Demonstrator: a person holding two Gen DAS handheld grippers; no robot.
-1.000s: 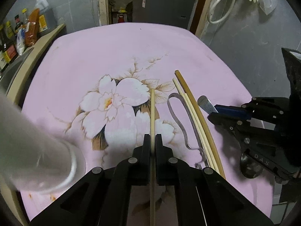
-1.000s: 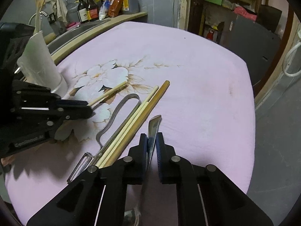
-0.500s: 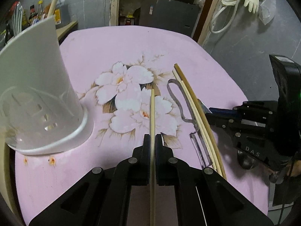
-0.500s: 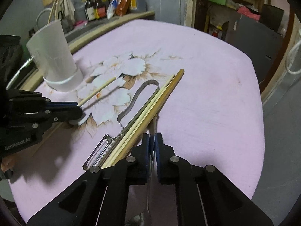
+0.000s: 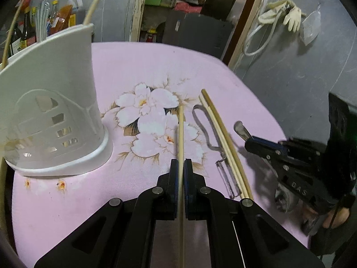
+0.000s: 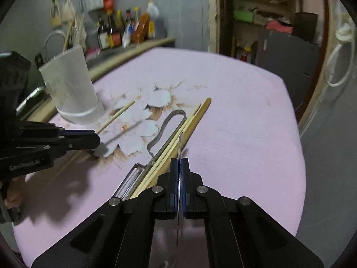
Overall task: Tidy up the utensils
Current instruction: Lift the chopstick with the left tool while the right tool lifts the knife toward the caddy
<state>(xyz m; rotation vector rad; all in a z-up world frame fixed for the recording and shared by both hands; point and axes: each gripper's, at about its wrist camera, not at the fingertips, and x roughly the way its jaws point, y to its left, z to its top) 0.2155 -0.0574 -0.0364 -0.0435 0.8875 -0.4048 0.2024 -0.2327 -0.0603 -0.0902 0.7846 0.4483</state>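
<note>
My left gripper (image 5: 181,163) is shut on a pale chopstick (image 5: 181,129) held above the pink flowered cloth (image 5: 156,67), right of the white slotted utensil holder (image 5: 51,116). My right gripper (image 6: 178,162) has its jaws closing, with the thin metal handle of a spoon (image 6: 179,143) pinched edge-on between the pads. The spoon's bowl (image 5: 282,198) hangs under that gripper (image 5: 248,144). Between the grippers several chopsticks (image 5: 223,145) and a metal peeler (image 5: 198,120) lie side by side on the cloth. In the right wrist view the left gripper (image 6: 96,137) holds its chopstick (image 6: 116,116) near the holder (image 6: 71,84).
Two long pale sticks (image 5: 96,0) stand in the holder. Bottles (image 6: 125,31) line a counter behind the table's far left edge. A dark cabinet (image 5: 196,31) and a doorway stand beyond the table. Rubber gloves (image 5: 287,15) hang on the grey wall at right.
Both grippers have pulled back, and the left has swung so the holder now fills its left side. The spoon handle has turned edge-on between the right jaws.
</note>
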